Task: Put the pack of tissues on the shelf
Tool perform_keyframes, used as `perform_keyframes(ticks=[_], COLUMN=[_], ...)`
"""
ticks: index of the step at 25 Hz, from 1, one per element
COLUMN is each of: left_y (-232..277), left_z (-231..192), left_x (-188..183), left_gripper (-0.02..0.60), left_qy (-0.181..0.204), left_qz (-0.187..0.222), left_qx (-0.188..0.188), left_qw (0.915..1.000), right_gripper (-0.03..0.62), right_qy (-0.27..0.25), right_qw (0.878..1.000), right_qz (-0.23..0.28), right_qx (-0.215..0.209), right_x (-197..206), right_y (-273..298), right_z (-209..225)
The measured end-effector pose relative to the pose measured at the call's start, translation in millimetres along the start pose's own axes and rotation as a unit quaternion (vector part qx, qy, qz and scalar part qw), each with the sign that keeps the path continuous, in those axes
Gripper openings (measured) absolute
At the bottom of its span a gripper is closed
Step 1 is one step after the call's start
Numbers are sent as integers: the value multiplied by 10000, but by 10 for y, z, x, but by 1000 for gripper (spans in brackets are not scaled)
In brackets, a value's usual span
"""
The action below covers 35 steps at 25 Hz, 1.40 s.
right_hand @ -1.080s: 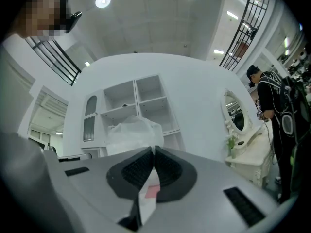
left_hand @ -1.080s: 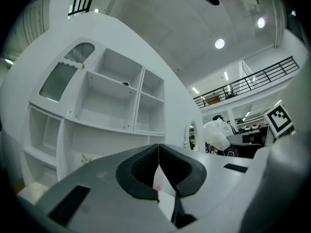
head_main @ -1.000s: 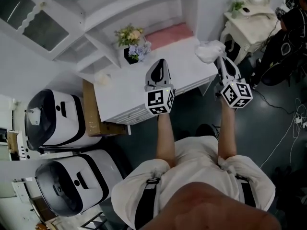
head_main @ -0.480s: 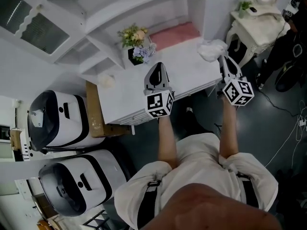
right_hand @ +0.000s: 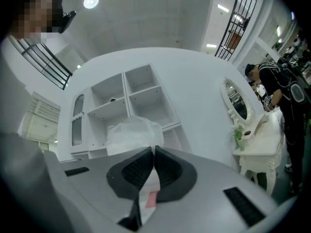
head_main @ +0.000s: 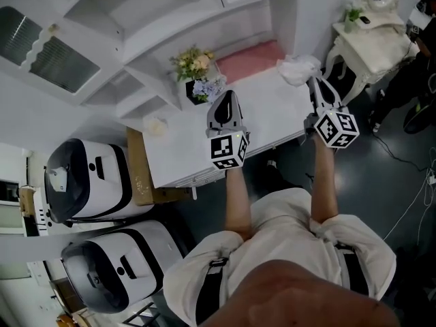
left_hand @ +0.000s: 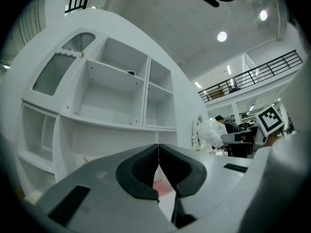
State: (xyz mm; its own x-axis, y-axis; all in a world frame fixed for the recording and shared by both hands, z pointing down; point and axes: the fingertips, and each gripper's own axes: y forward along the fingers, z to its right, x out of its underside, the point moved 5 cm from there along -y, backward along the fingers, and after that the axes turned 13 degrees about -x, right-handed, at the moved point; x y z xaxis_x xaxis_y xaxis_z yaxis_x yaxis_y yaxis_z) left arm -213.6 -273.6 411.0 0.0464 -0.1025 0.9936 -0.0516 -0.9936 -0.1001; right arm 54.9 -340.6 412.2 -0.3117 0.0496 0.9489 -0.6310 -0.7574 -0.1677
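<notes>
Right claw (right_hand: 153, 152) pinches the tissues (right_hand: 131, 132) by the wrap, pack hanging just past its tips | left claw (left_hand: 158, 149) pressed together, empty | both have edged nearer the shelf (right_hand: 141, 89), still ahead and above: lift remains.

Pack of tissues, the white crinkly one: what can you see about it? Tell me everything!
The pack of tissues is a soft, puffy white bundle in wrinkly, see-through plastic. It is at the right end of the white desk, in front of the white shelves. The right hand-held gripper has its jaws shut at the pack's near edge and seems to pinch the wrapper. Whether the pack rests on the desk or is lifted, I cannot tell.
</notes>
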Motion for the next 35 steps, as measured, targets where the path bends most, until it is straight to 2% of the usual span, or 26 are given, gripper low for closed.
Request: perform_keyframes(ticks=[9, 16, 20, 31, 35], left_y=[421, 878, 1122, 1771, 1975], left_z=[-70, -14, 45, 166, 246], left_x=[-164, -259, -294, -363, -372], left_gripper=[11, 11, 11, 11, 11], left_qy=[135, 198, 381, 576, 524], left_qz=[164, 225, 243, 407, 469], left_qx=[7, 179, 290, 591, 700], left_qw=[9998, 9994, 9986, 9958, 9951], right_gripper=[69, 69, 69, 69, 69], right_qy=[29, 4, 13, -142, -232], right_qw=[9997, 9994, 9993, 9987, 9983], right_qz=[197, 227, 262, 374, 407], right_qx=[-165, -246, -269, -318, -352], right_x=[-137, -206, -232, -349, -424], right_y=[514, 909, 1099, 1643, 1821], right_z=[122, 267, 363, 578, 618])
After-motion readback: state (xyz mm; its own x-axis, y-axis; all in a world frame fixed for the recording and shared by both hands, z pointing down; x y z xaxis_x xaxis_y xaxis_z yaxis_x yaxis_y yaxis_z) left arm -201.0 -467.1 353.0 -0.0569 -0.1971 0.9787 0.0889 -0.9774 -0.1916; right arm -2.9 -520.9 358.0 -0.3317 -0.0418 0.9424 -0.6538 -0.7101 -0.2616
